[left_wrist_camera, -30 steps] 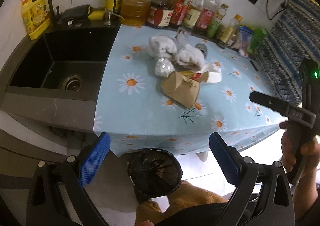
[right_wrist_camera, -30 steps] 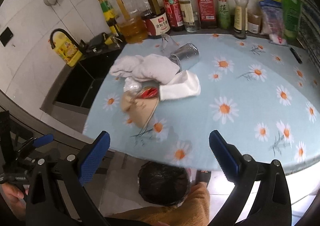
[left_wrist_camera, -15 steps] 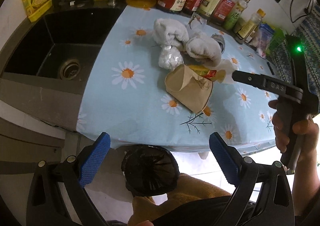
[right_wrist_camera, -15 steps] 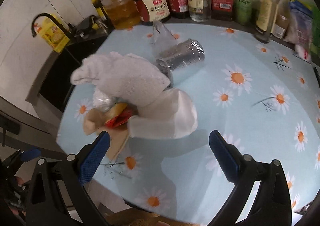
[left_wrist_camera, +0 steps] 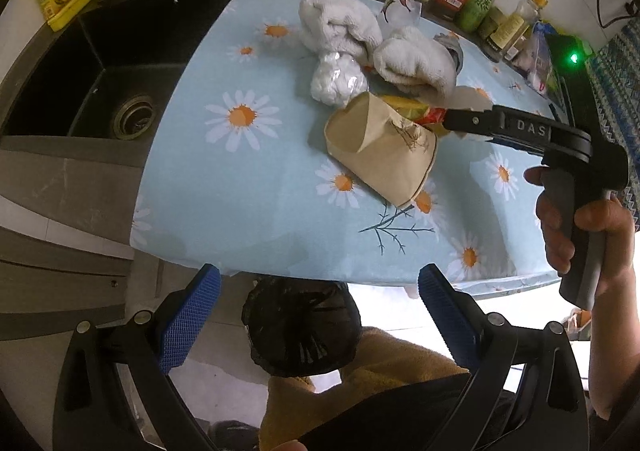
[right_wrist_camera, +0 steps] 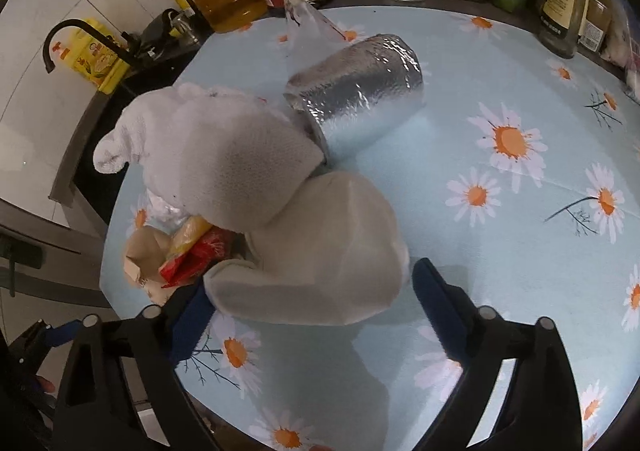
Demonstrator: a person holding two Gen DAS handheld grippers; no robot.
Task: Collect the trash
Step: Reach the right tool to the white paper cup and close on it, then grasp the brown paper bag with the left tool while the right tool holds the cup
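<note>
Right gripper (right_wrist_camera: 308, 299) closing around white paper cup (right_wrist_camera: 320, 251), pads apart; left gripper (left_wrist_camera: 318, 319) spread above bin bag (left_wrist_camera: 300, 331)

Black-framed gripper (left_wrist_camera: 319, 315) with blue ribbed pads (left_wrist_camera: 188, 319)

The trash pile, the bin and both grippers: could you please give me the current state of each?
Paper cup: on its side, crushed.
Foil cup: on its side.
White pouch: lying flat, between the right gripper's jaws.
Right gripper: jaws closing around the pouch.
Left gripper: open, empty.
Bin: open, lined with a black bag.
</note>
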